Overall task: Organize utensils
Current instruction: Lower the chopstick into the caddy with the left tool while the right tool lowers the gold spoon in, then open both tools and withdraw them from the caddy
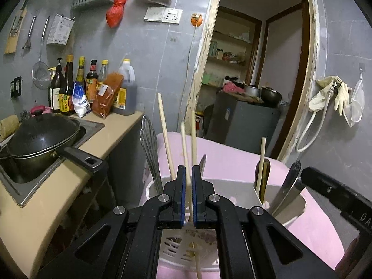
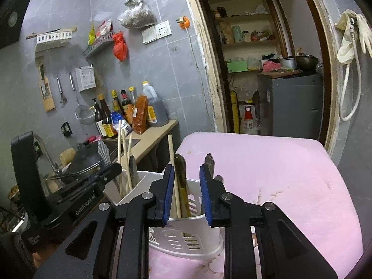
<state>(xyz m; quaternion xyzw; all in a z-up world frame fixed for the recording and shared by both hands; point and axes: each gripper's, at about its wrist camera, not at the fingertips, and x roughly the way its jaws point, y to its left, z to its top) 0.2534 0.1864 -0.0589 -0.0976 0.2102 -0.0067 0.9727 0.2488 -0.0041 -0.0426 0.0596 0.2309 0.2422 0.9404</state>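
A white plastic utensil holder point(image 1: 223, 186) point(image 2: 186, 234) stands on a pink padded surface point(image 1: 232, 158) point(image 2: 267, 167). It holds wooden chopsticks point(image 1: 165, 134) point(image 2: 173, 162), metal spoons point(image 1: 148, 137) and a knife point(image 1: 288, 186) in separate compartments. My left gripper point(image 1: 188, 169) is shut on a wooden chopstick point(image 1: 193, 137) standing upright over the holder's left compartment. My right gripper point(image 2: 187, 169) is open and empty, its fingers on either side of the utensils in the holder's right compartment. The left gripper shows at the left of the right wrist view point(image 2: 102, 176).
A counter point(image 1: 111, 134) on the left carries a sink with a black lidded wok point(image 1: 44, 139) whose handle sticks out toward the holder. Sauce bottles point(image 1: 93, 86) stand at the wall. A doorway point(image 1: 255, 69) with a grey fridge lies behind.
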